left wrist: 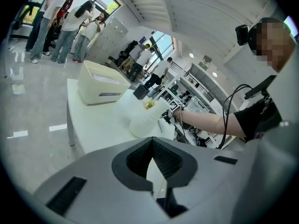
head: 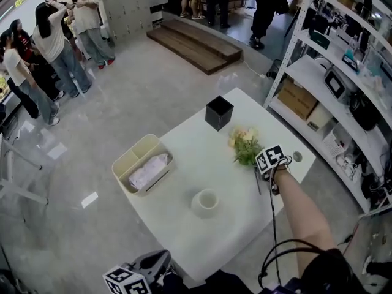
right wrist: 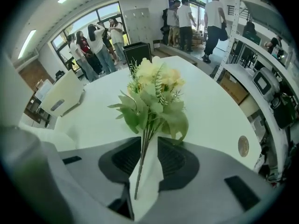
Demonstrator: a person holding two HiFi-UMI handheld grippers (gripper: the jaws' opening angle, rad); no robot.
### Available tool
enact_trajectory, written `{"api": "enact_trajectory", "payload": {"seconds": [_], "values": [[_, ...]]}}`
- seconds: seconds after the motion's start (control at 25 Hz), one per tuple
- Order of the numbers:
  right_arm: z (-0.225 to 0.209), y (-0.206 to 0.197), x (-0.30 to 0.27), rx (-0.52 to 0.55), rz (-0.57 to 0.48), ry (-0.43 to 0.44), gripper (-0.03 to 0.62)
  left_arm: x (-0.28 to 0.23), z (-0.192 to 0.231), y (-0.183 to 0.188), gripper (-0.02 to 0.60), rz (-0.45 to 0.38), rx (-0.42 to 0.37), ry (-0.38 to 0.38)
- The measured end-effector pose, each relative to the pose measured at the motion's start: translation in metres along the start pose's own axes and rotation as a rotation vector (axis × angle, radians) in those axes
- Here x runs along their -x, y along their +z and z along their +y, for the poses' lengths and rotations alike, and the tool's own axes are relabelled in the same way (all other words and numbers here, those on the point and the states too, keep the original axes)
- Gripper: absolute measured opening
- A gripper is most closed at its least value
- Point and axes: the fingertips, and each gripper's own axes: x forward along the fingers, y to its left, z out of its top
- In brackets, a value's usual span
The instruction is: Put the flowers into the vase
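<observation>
From the head view, my right tongs point steeply down at the stem end of the flowers. The bunch lies on the white tabletop near its right edge, between the black box at the far corner and a small round disc by the right corner. The vase, white with an open mouth, stands upright in the near half of the tabletop, well apart from the flowers. A beige bin sits at the left corner with something white and crumpled inside. My left tongs hang off the near edge, away from everything. A shelf rack stands beyond the right edge, and people stand across the floor.

In the left gripper view, my left tongs are pressed together at the tips with nothing between them. Past them I see the vase, the bin and the box on the tabletop.

In the right gripper view, my right tongs stand spread. The thin green stems run down the gap between them, close to one pad, with bare tabletop showing beside them, so they are not pinched. The pale yellow blooms and green leaves fan out just past the tips, toward the box. The bin lies off to the side, and the disc rests near the tabletop's edge.
</observation>
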Motion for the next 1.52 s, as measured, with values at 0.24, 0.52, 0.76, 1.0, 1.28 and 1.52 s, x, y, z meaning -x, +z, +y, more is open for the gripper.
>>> {"api": "enact_trajectory", "payload": {"seconds": [0.24,0.52,0.76,1.0,1.28,1.52], "values": [[0.000,0.005,-0.017,-0.012,0.073,-0.012,0.114,0.005,0.005,-0.006,0.002,-0.024,0.034,0.025],[-0.004,0.007,-0.030,-0.070,0.098,-0.021,0.081,0.007,0.006,-0.010,0.002,-0.035,0.055,0.042],[-0.004,0.010,-0.025,-0.076,0.061,0.011,0.048,0.001,0.005,-0.009,0.002,-0.032,0.064,0.033],[0.000,0.007,-0.016,-0.121,-0.001,0.088,0.041,-0.007,-0.001,-0.002,0.002,-0.026,0.051,0.008],[0.005,0.015,0.018,-0.238,-0.245,0.214,0.037,-0.008,-0.003,0.002,0.002,-0.017,0.032,-0.014],[0.025,0.039,0.085,-0.274,-0.614,0.320,0.037,-0.007,-0.004,0.005,0.002,-0.013,0.004,-0.047]]}}
